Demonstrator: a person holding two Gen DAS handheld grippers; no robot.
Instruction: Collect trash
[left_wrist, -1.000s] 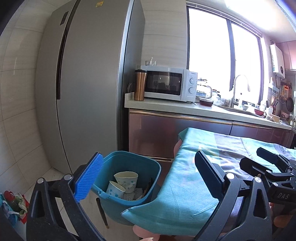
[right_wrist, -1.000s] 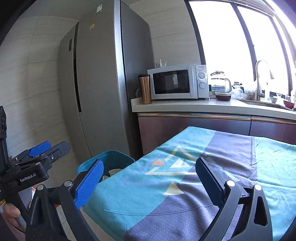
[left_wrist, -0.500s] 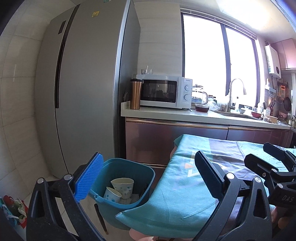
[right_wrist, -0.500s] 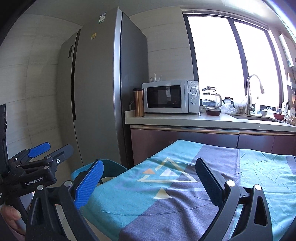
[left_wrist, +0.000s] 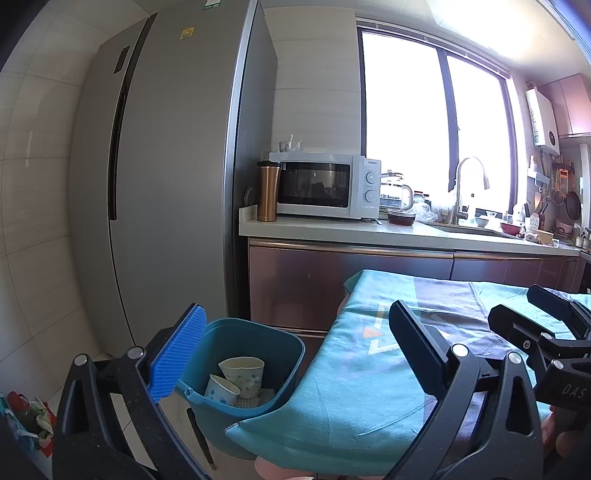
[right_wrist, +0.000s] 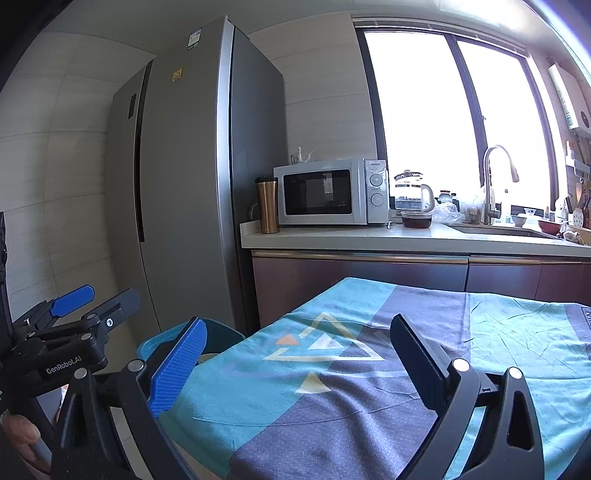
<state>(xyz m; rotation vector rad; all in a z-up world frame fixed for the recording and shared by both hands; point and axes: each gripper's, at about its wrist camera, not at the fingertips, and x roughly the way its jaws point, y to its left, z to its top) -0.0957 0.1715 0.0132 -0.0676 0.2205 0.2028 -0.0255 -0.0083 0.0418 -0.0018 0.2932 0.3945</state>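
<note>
A teal trash bin (left_wrist: 255, 343) stands on the floor at the table's left end; its rim also shows in the right wrist view (right_wrist: 151, 345). Inside lie two dotted paper cups (left_wrist: 242, 371) and some crumpled paper. My left gripper (left_wrist: 295, 354) is open and empty, held above and behind the bin and the table corner. My right gripper (right_wrist: 295, 363) is open and empty above the cloth-covered table (right_wrist: 369, 369). Each gripper shows at the edge of the other's view.
A tall grey fridge (left_wrist: 166, 184) stands behind the bin. A counter (left_wrist: 369, 232) carries a microwave (left_wrist: 325, 190), a copper tumbler (left_wrist: 267, 192), a kettle and a sink tap. Colourful packaging (left_wrist: 29, 417) lies on the floor at the far left.
Both grippers have drawn back and tilted upward a little; the bin and table sit lower and farther in view. Both stay open and empty.
</note>
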